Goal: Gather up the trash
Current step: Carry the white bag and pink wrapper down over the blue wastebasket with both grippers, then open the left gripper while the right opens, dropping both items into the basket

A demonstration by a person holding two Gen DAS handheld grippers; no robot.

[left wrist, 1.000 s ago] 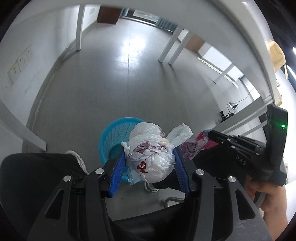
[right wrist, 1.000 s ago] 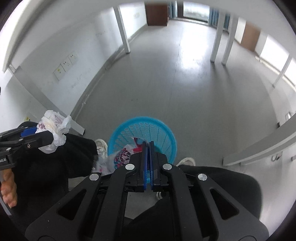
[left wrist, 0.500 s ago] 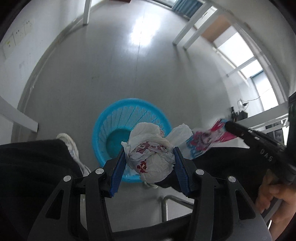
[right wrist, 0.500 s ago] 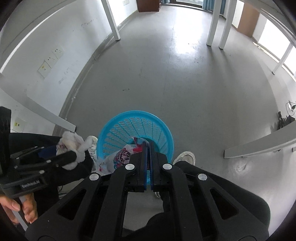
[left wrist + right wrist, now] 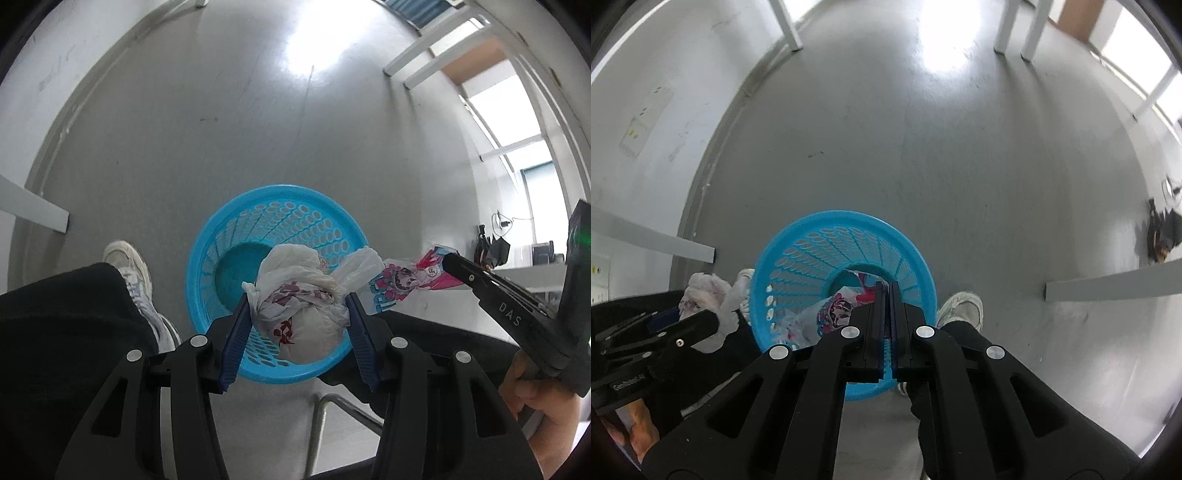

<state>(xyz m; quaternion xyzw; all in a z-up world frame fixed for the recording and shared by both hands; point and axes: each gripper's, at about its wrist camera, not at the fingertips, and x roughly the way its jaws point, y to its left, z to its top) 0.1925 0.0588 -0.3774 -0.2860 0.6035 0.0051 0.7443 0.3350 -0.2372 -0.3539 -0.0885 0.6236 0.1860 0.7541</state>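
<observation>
A round blue plastic basket [image 5: 221, 254] [image 5: 798, 258] stands on the grey floor right under both grippers. My left gripper [image 5: 299, 295] is shut on a knotted white plastic bag [image 5: 299, 299] with red print, which hangs over the basket's near side. In the right wrist view that bag [image 5: 705, 295] shows at the left, beside the basket's rim. My right gripper [image 5: 885, 286] is shut on a thin colourful snack wrapper [image 5: 831, 314], which dangles over the basket's opening. The left wrist view shows the same wrapper [image 5: 402, 280] hanging from the right gripper's tips to the right of the basket.
The person's white shoes [image 5: 129, 266] [image 5: 960, 306] and black trouser legs [image 5: 62, 332] flank the basket. A metal chair frame [image 5: 325, 406] shows below it. White table legs [image 5: 786, 26] and a wall skirting stand farther off on the floor.
Both grippers have come down and closer to the basket, which now looks larger and sits under them. The bag and the wrapper stay gripped.
</observation>
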